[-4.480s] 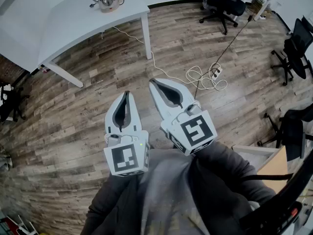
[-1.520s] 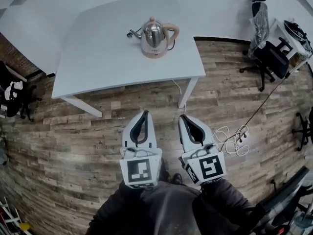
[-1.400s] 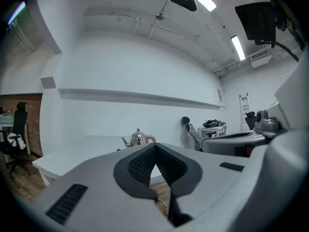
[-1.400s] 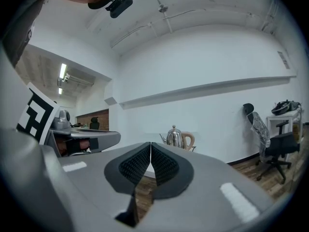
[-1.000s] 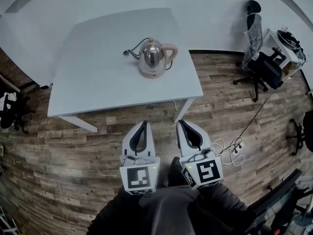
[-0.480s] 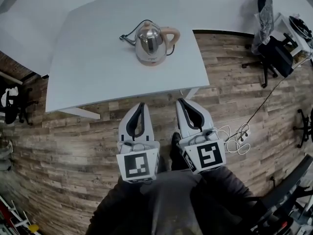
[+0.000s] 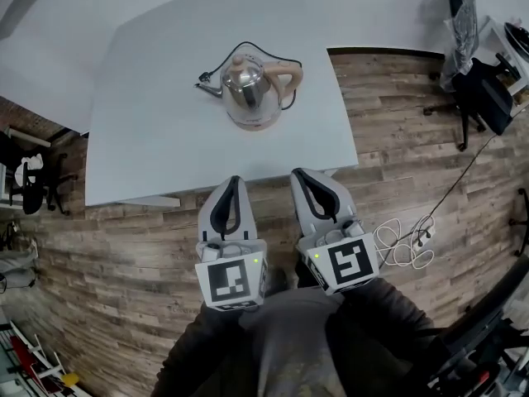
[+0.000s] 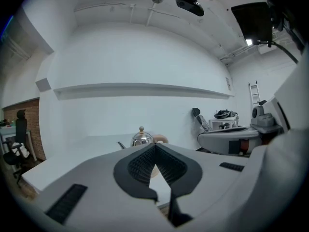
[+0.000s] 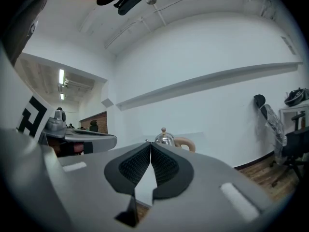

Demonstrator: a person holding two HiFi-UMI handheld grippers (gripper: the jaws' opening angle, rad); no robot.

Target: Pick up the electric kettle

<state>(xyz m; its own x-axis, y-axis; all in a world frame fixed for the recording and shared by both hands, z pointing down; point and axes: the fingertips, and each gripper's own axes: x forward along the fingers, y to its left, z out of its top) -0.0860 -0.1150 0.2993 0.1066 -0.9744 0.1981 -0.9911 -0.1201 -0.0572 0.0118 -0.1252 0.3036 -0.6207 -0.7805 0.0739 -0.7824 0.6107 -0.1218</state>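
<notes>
A shiny steel electric kettle (image 7: 248,92) with a beige handle, beige knob and beige base stands near the right side of a white table (image 7: 149,131). Its spout points left and its black cord runs behind it. My left gripper (image 7: 234,179) and right gripper (image 7: 296,173) hover side by side at the table's near edge, both shut with nothing between their tips. The kettle stands apart from them, further in on the table. Past the closed tips, the kettle (image 8: 142,138) peeks in the left gripper view, and the kettle (image 9: 166,139) shows ahead in the right gripper view.
A white wall runs behind the table. On the wood floor to the right lie a coiled white cable with a power strip (image 7: 405,246). Black office chairs (image 7: 483,89) stand at the far right and another chair (image 7: 37,180) at the far left.
Both grippers have come forward to the table's near edge, and the kettle now lies closer in the head view. Their jaws stayed shut.
</notes>
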